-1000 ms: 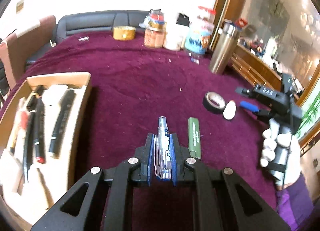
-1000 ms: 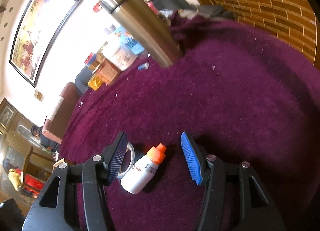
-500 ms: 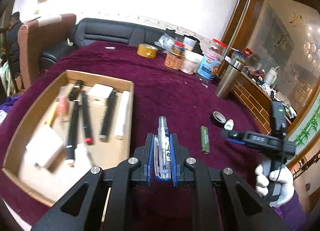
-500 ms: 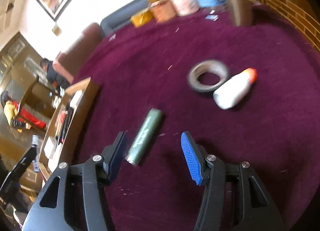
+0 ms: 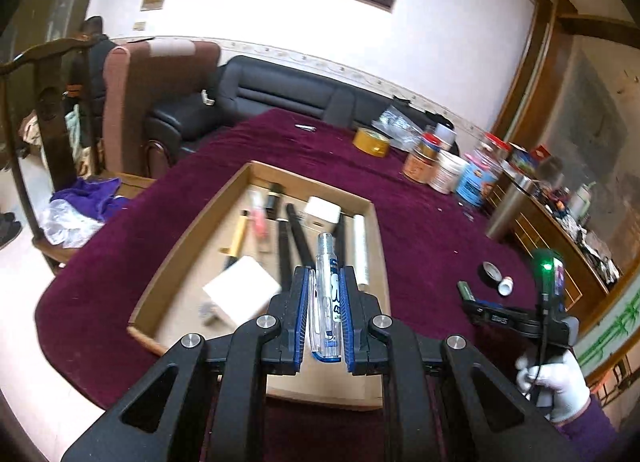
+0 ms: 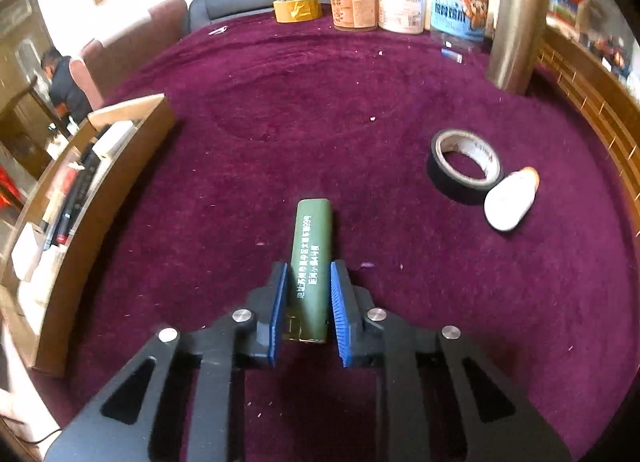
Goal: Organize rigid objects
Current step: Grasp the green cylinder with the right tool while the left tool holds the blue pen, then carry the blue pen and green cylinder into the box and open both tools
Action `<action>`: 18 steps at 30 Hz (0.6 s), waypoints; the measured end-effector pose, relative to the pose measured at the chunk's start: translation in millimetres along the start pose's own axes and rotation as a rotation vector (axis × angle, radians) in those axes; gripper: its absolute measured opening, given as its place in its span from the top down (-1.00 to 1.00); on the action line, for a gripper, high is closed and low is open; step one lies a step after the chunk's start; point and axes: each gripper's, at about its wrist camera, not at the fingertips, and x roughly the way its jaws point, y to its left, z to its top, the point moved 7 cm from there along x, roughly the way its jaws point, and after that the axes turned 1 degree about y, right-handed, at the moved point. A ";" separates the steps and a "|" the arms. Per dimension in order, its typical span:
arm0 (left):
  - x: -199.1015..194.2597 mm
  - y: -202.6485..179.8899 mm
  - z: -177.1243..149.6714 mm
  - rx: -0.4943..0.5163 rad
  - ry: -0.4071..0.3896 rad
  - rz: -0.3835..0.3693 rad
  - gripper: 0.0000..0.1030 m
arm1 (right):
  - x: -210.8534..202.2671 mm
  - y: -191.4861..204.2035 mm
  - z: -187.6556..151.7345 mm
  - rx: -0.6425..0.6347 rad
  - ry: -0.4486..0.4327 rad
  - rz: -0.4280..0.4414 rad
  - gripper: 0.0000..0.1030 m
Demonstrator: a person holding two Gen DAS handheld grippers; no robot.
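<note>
On the maroon table (image 6: 320, 109), our left claw (image 5: 325, 298), clamped on a pen (image 5: 327, 286), hangs over the box (image 5: 180, 258); our right claw (image 6: 306, 302) has just closed along the green stick (image 6: 311, 262), right of the box.

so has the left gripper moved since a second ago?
Yes. The left gripper, shut on the clear pen, has swung left from open purple cloth to above the cardboard tray.

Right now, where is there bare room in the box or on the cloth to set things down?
In the cardboard box, the near right end is bare; markers and white blocks crowd its far half. The purple cloth lies open between the box, the jars and the black tape roll.
</note>
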 end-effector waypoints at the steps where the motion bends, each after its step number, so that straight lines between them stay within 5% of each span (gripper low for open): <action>1: -1.3 4.0 0.0 -0.003 -0.003 0.010 0.77 | -2.5 2.2 -0.5 0.011 -0.003 0.023 0.65; 11: 15.7 35.4 -6.0 0.024 0.051 0.112 0.77 | -38.2 41.7 5.1 0.019 -0.035 0.238 0.81; 18: 38.6 58.2 -8.1 0.019 0.112 0.149 0.77 | -33.1 63.2 12.3 -0.041 -0.026 0.240 0.81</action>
